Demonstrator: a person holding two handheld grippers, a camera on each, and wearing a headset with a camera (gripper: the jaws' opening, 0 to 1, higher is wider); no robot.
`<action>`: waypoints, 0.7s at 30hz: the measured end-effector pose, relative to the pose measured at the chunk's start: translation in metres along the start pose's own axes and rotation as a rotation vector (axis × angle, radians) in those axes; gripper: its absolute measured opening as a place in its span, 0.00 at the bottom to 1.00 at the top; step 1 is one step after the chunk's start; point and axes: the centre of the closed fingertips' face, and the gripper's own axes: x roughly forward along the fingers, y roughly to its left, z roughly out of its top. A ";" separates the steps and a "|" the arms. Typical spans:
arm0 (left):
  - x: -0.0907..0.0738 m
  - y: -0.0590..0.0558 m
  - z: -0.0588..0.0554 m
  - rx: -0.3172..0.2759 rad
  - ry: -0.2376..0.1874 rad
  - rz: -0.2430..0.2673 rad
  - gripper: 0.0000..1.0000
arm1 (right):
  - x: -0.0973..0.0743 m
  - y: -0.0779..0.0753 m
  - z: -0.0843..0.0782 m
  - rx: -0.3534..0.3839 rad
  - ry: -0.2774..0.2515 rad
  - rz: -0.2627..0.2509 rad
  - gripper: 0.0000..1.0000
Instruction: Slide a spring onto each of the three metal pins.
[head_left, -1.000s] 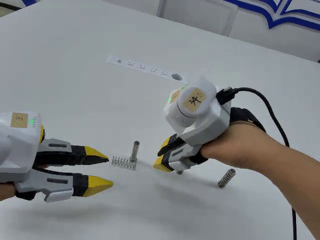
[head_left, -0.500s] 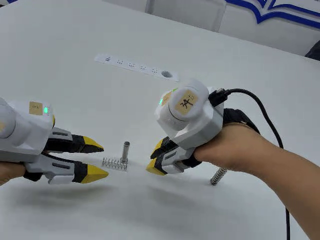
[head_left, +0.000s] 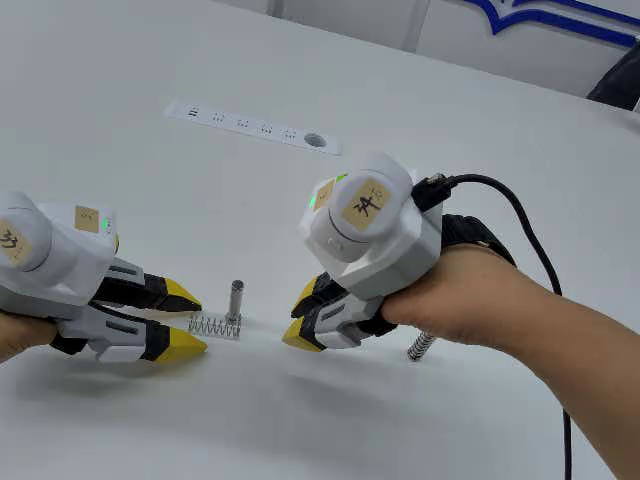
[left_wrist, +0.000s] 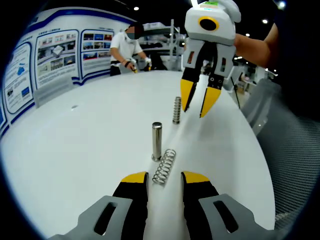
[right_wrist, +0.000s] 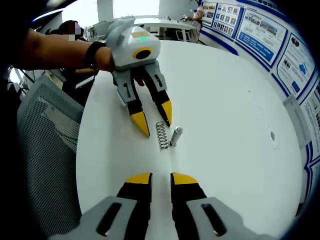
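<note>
Bright, even overhead light — soft faint shadows on white table (head_left: 120, 60); gripper views fisheye-bent at edges, all sharp.

Upright metal pin (head_left: 236, 297), spring (head_left: 214, 326) lying beside

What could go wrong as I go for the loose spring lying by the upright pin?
1. The spring lies right beside the foot of the pin, so the open left tongs could knock the pin over as they close.
2. The spring is thin and round. A pinch off its middle may make it roll or flick away.
3. The right tongs hover close on the pin's other side, so the two could collide.
</note>
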 end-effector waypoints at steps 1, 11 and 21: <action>0.000 0.000 -0.001 0.002 0.002 -0.001 0.26 | 0.000 0.000 0.000 0.001 0.001 0.000 0.16; -0.001 -0.003 -0.002 0.024 0.005 0.011 0.12 | 0.002 0.002 0.003 0.000 -0.006 0.002 0.16; -0.005 -0.021 0.002 0.050 -0.007 -0.005 0.11 | 0.001 0.005 0.005 -0.008 -0.011 0.008 0.16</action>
